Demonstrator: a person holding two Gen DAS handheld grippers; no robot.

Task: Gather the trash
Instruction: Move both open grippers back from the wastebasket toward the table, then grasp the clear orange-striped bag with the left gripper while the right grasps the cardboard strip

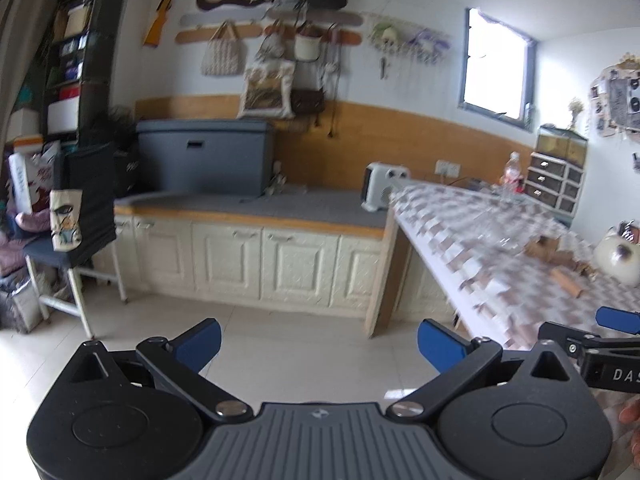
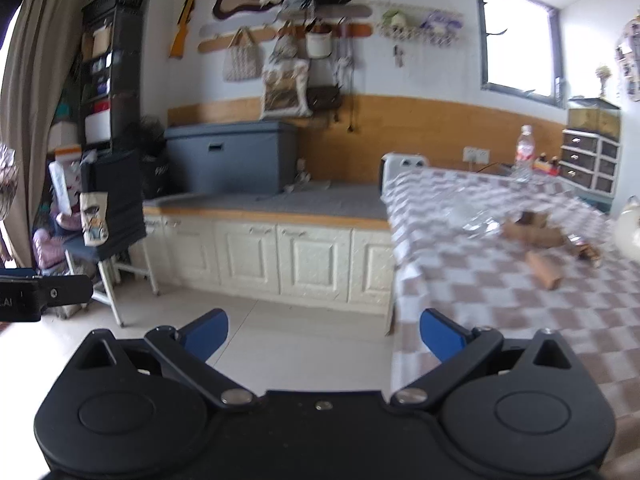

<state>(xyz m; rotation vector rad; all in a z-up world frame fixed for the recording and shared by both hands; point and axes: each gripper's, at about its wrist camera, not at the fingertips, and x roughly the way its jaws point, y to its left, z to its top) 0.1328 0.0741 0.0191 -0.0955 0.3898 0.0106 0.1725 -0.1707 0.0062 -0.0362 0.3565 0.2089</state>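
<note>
Brown cardboard scraps (image 2: 532,232) and a cardboard tube (image 2: 543,275) lie on the checkered table (image 2: 460,280), with crumpled clear plastic (image 2: 476,216) beside them. The same scraps (image 1: 552,252) and tube (image 1: 566,280) show in the left wrist view. My left gripper (image 1: 319,346) is open and empty, held over the floor left of the table. My right gripper (image 2: 324,336) is open and empty at the table's near left edge. The right gripper's blue finger (image 1: 618,320) pokes into the left wrist view at the right.
A plastic bottle (image 2: 525,154) stands at the table's far end near a drawer unit (image 2: 590,164). A round white object (image 1: 618,258) sits right of the scraps. Cream cabinets (image 2: 280,256) with a grey box (image 2: 230,158) line the back wall. A chair (image 2: 108,240) stands left.
</note>
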